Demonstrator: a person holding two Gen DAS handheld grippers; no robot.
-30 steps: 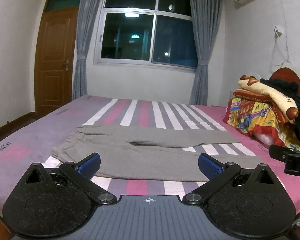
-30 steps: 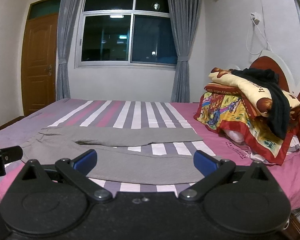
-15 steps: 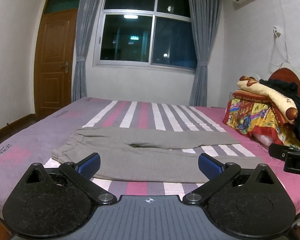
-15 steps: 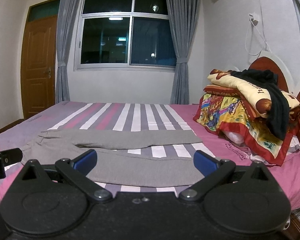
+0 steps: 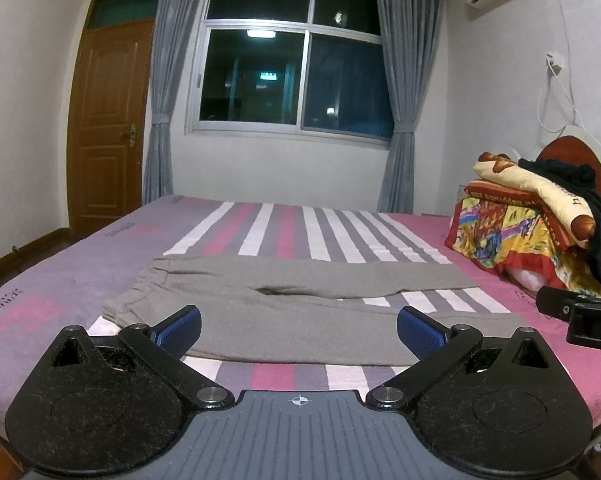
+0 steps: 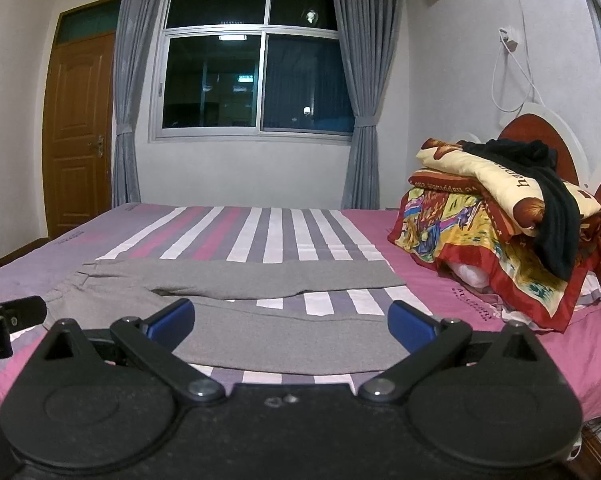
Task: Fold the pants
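Gray sweatpants (image 5: 300,300) lie flat on the striped bed (image 5: 284,224) — both grippers, left (image 5: 298,326) and right (image 6: 290,322), wide open, seemingly above the near edge.

grey pants (image 5: 300,304) | unfolded, flat | legs slightly apart, side by side | waistband on left

Wide bed with pink, purple and white striped sheet (image 5: 284,224) carries grey sweatpants (image 5: 300,300) spread flat, and a colourful folded quilt pile (image 6: 492,240) at the headboard end.
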